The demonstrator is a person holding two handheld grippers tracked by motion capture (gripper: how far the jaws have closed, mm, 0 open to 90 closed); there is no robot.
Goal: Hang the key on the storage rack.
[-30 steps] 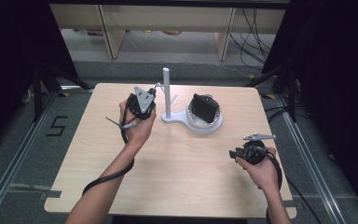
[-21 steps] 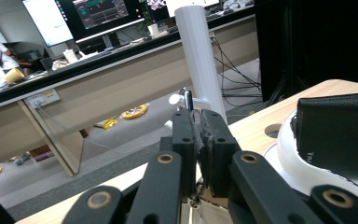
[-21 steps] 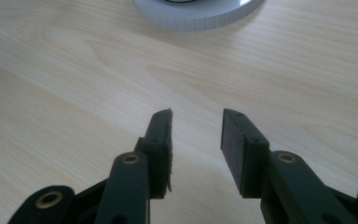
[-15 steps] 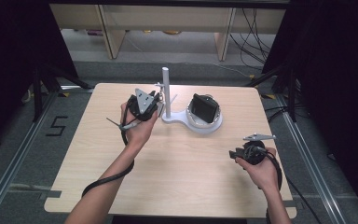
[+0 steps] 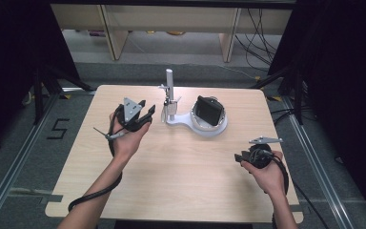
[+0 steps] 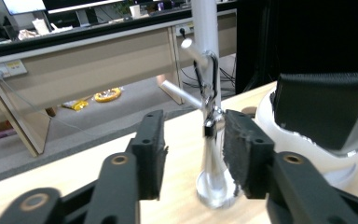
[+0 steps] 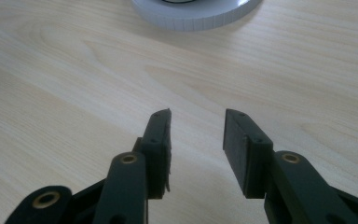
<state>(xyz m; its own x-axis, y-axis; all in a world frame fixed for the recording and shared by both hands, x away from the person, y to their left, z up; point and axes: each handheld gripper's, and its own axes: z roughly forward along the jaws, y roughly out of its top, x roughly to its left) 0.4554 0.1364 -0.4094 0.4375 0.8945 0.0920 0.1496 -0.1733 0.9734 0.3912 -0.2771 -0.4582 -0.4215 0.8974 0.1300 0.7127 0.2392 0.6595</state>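
High view: left gripper [image 5: 145, 114] sits just left of the white stand [image 5: 170, 98] on the counter [image 5: 181, 181], jaws half spread, nothing between the pads. Its jaws have just been opening, so my read is it has just let go of the small metal clip [image 5: 164, 102] that hangs on the stand's post, or is lining up for a fresh grab

Left gripper view: clip [image 6: 208, 105] and post [image 6: 206, 28] sit ahead of the jaws, closer to the right-hand pad [image 6: 237, 156], whether touching it I cannot tell. Black device [image 6: 324, 107] lies tilted in the white round dish [image 6: 307, 154] just beside the post

Right gripper [image 5: 242, 157] rests low at the near right of the counter, well apart from the stand, jaws half open and empty; they have just opened a little more. Right gripper view has bare wood past the pads [image 7: 161, 140] and the dish edge [image 7: 196, 14] farther off

Next move, as I judge it: center the left jaws on the clip, level, then close. Post is thin and the clip looks loose, so an off-center squeeze could knock it aside
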